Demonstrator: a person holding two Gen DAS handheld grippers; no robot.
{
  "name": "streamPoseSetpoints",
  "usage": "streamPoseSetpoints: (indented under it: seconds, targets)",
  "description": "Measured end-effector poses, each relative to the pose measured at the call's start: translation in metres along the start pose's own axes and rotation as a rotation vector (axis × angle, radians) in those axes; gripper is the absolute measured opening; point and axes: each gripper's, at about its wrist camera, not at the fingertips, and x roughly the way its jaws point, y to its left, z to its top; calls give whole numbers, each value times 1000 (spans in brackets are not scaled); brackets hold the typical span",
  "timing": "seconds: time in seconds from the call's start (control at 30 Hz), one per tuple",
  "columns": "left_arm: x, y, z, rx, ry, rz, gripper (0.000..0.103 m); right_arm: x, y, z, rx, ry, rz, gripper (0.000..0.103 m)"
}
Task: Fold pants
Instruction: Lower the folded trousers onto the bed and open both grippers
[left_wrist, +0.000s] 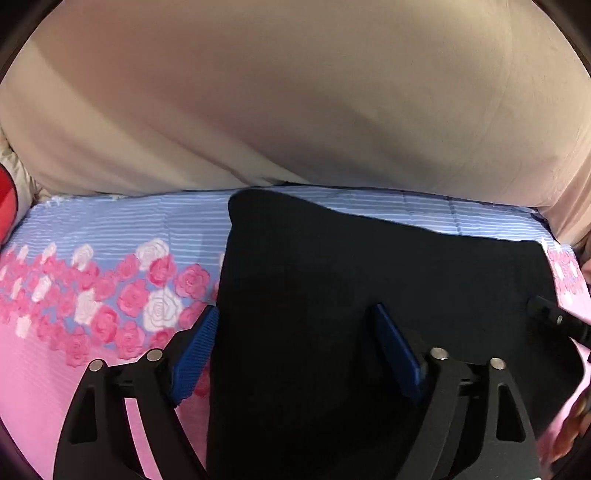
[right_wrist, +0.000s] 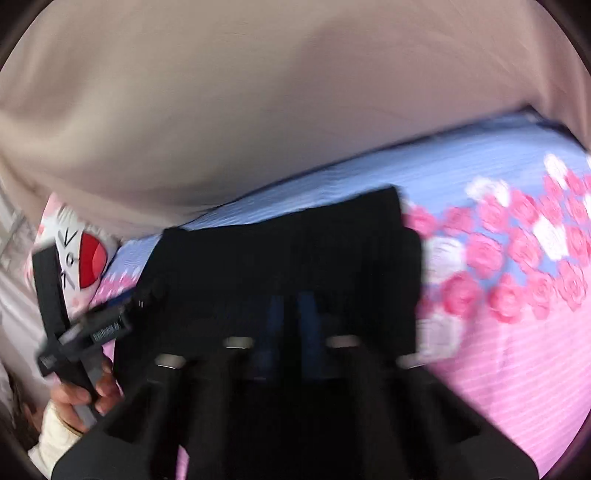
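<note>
The black pants (left_wrist: 369, 277) lie folded into a flat block on a bedsheet (left_wrist: 110, 229) with blue stripes and pink roses. My left gripper (left_wrist: 295, 310) is open wide just above them. Its left pad (left_wrist: 199, 350) hangs over the sheet and its right pad (left_wrist: 395, 354) over the cloth, so the pants' left edge runs between them. The right wrist view is blurred. There my right gripper (right_wrist: 291, 310) is shut, its blue pads close together over the near part of the pants (right_wrist: 295, 243). Blur hides whether any cloth is pinched.
A beige fabric wall (left_wrist: 295, 92) rises right behind the bed. A white and red cartoon cushion (right_wrist: 86, 254) lies at the bed's far left corner. A hand (right_wrist: 79, 397) in a white sleeve holds the left tool's handle. Bare sheet (right_wrist: 517, 332) stretches right of the pants.
</note>
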Motion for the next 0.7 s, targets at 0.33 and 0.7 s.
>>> streamPoseSetpoints:
  seconds: [0.33, 0.7]
  targets:
    - [-86, -14, -3, 77, -120, 167, 81, -88, 74, -27, -169, -163, -215, 7]
    - [-182, -43, -65, 132, -193, 169, 82, -161, 127, -105, -267, -270, -302, 8]
